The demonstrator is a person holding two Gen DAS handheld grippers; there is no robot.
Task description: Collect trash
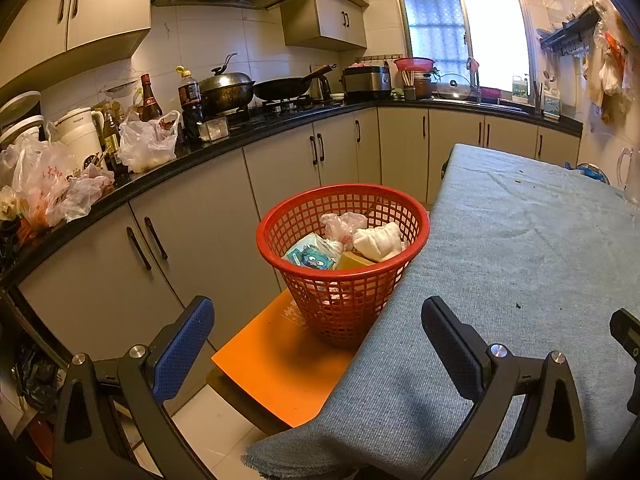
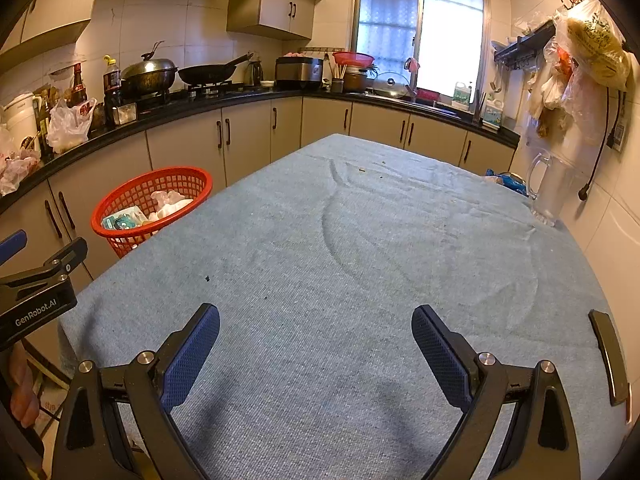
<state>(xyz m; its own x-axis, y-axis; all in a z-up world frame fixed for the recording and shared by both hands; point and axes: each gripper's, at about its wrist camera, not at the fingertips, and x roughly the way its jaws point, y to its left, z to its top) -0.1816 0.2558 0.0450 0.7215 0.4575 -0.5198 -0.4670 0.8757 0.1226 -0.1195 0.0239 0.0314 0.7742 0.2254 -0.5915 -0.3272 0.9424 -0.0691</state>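
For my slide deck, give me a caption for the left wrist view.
Open left gripper faces a red basket of trash on an orange stool beside the blue-clothed table.

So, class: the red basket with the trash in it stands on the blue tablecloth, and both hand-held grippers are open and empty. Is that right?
Not quite. The left wrist view shows the red basket standing on an orange stool beside the table, not on the blue tablecloth. The rest holds: the left hand-held gripper and right hand-held gripper are open and empty.
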